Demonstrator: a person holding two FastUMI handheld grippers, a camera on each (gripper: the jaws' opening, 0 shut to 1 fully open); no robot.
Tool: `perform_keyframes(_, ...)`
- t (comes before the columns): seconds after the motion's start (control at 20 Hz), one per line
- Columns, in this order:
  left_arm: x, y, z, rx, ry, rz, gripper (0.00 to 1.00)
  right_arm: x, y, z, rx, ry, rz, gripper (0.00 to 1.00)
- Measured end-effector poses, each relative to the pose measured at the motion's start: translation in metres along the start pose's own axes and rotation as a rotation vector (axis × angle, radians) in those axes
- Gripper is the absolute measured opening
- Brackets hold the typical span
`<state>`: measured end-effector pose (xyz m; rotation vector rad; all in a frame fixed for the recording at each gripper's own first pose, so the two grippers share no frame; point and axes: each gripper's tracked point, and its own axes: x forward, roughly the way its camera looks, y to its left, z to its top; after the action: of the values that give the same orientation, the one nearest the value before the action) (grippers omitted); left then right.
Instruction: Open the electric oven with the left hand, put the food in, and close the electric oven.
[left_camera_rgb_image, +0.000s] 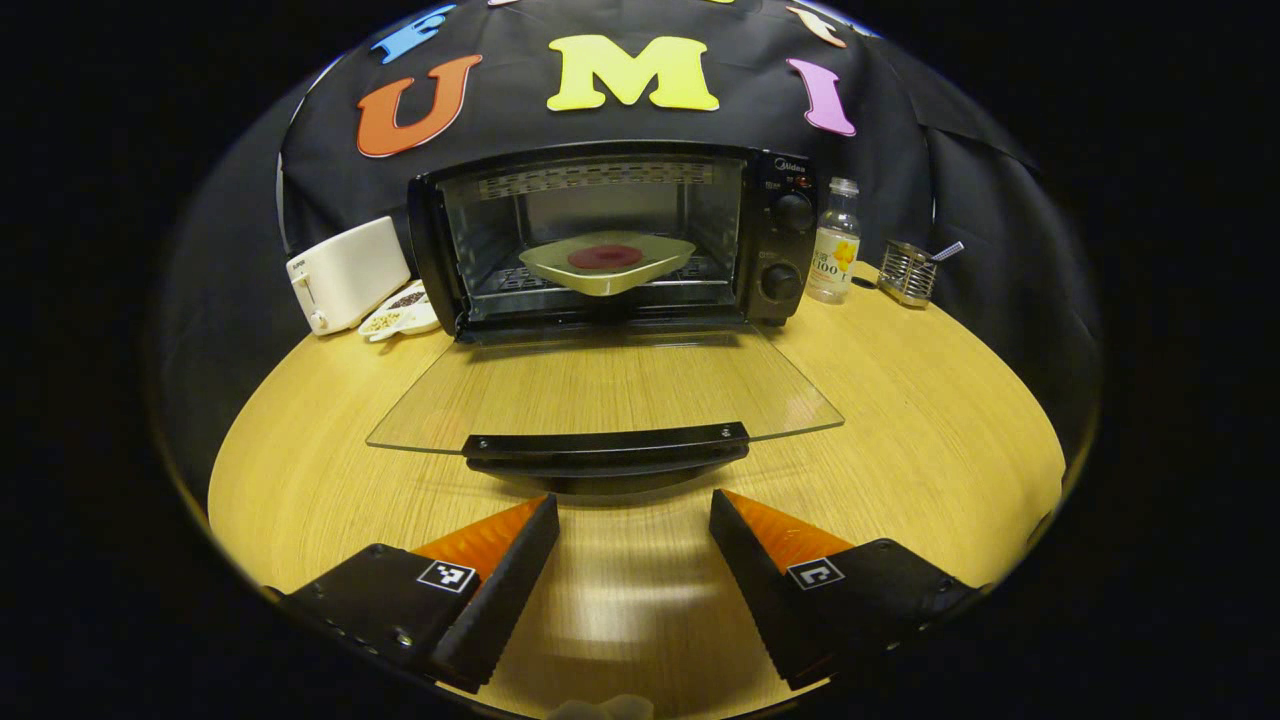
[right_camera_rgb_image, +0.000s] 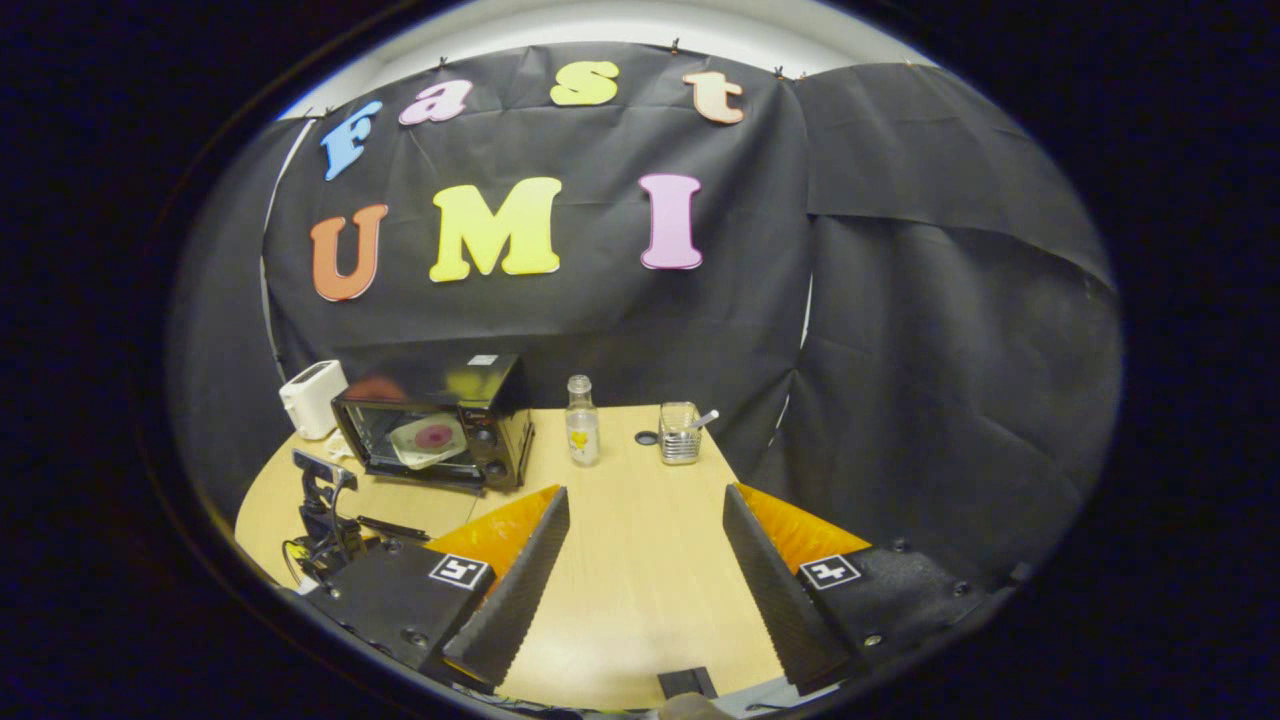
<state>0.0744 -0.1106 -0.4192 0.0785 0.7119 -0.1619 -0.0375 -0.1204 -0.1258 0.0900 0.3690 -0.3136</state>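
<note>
The black electric oven (left_camera_rgb_image: 610, 235) stands at the back of the table with its glass door (left_camera_rgb_image: 600, 385) folded flat down. A pale plate (left_camera_rgb_image: 607, 264) carrying a round red food (left_camera_rgb_image: 605, 257) rests on the rack inside. The door's black handle (left_camera_rgb_image: 605, 445) lies just ahead of my left gripper (left_camera_rgb_image: 632, 505), which is open and holds nothing. My right gripper (right_camera_rgb_image: 645, 500) is open too, well back above the table's right half. From there the oven (right_camera_rgb_image: 435, 420) with the plate (right_camera_rgb_image: 428, 438) appears far to the left, and the left gripper's body (right_camera_rgb_image: 322, 505) sits in front of it.
A white toaster (left_camera_rgb_image: 345, 275) and a small dish of seeds (left_camera_rgb_image: 400, 312) sit left of the oven. On its right are a clear bottle (left_camera_rgb_image: 833, 255) and a metal mesh cup (left_camera_rgb_image: 907, 272). The round wooden table (left_camera_rgb_image: 940, 430) is bare at the front.
</note>
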Motion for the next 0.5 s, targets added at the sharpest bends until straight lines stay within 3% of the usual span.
perform_keyframes(0.5,-0.001,0.005,0.02,-0.026,-0.024,-0.001,0.97,-0.005,0.003,-0.005,0.032,0.001,-0.014,0.98)
